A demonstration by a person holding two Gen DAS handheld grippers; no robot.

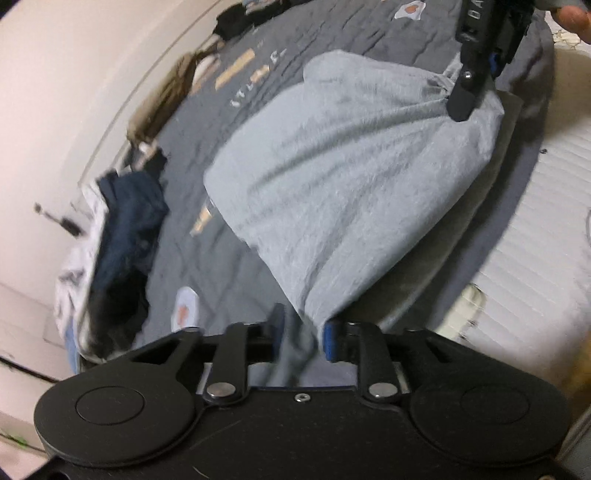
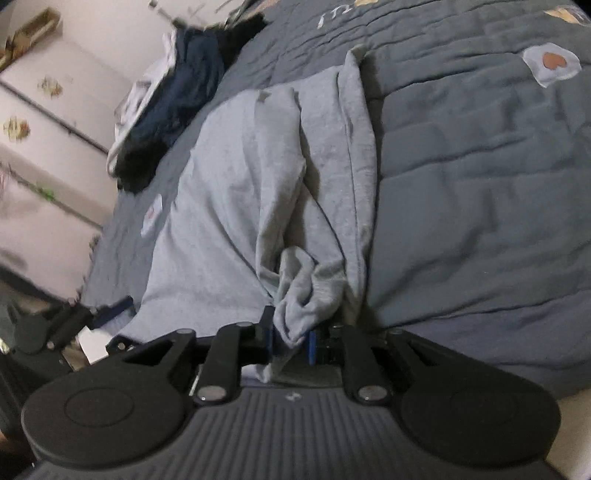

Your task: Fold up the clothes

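A light grey garment lies spread on the dark grey quilt of a bed. My left gripper is shut on one corner of it, at the near edge. My right gripper is shut on a bunched corner of the same grey garment. The right gripper also shows in the left wrist view, at the garment's far corner. The left gripper shows in the right wrist view, at the lower left. The cloth is stretched between the two grippers.
A pile of dark blue, white and black clothes lies on the quilt near the wall; it also shows in the right wrist view. More dark clothes lie at the far end. A white ribbed surface borders the bed.
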